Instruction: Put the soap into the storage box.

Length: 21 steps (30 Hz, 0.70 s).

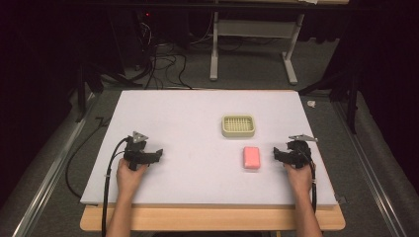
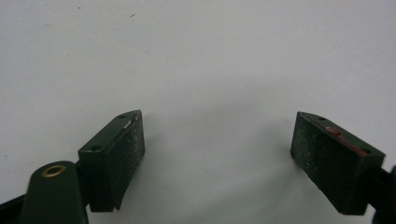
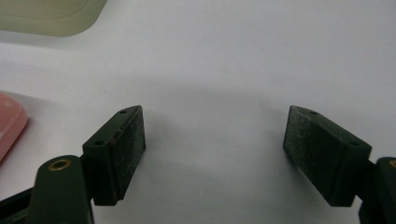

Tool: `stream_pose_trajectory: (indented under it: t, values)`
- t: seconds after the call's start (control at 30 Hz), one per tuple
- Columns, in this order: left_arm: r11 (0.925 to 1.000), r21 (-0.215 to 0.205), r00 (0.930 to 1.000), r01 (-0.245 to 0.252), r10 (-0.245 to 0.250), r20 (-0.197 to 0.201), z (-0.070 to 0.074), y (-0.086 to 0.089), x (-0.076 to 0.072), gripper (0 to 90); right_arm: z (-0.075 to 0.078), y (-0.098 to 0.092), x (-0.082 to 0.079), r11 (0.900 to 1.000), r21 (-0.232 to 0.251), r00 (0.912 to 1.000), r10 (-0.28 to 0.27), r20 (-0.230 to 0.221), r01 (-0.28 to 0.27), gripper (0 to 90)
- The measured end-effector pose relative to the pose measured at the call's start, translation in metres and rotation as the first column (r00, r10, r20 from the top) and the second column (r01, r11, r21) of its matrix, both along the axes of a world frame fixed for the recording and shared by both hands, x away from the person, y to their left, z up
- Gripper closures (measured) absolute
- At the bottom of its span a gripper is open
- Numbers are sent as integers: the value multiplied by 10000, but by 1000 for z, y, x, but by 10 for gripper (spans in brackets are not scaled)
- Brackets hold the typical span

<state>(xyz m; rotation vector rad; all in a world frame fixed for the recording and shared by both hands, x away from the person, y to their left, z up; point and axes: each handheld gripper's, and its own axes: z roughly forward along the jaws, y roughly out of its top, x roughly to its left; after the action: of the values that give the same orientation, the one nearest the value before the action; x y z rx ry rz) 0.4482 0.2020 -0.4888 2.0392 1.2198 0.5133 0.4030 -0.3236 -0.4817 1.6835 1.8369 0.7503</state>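
A pink soap bar point(image 1: 252, 158) lies flat on the white table top point(image 1: 197, 123), right of centre. Just behind it sits a cream soap dish point(image 1: 238, 125) with a gridded top. My right gripper point(image 1: 279, 153) rests on the table to the right of the soap, open and holding nothing; in its own view the right gripper point(image 3: 214, 154) has the soap's edge point(image 3: 9, 126) at the left and the dish's corner point(image 3: 51, 16) at the top left. My left gripper point(image 1: 157, 154) rests near the table's left side, open and holding nothing. Bare table lies between the left gripper's point(image 2: 217, 156) jaws.
A person's hands and forearms come in from the bottom edge. Black cables point(image 1: 106, 187) trail off the table's left side. A wooden board point(image 1: 212, 219) juts out under the front edge. Beyond the table stand a white frame point(image 1: 252, 44) and tangled floor cables point(image 1: 163, 59).
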Motion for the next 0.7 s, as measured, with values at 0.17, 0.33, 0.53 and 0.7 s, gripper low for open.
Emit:
stream_pose_trajectory:
  t: [0.17,0.33,0.53,0.7]
  values:
    - [10000,26,10000,18,-18,-12,0,0,0,180,1,-1,0,9992,96,9992,382,-130,-380,162]
    - [10000,28,10000,19,-19,-10,0,0,0,180,5,0,-5,9963,208,9965,834,60,-835,149]
    - [10000,4,10000,0,0,0,0,0,0,180,18,6,-14,9850,357,9846,1667,522,-1686,143]
    - [10000,3,10000,-1,1,2,0,0,0,180,22,14,-21,9729,427,9719,2236,730,-2270,138]
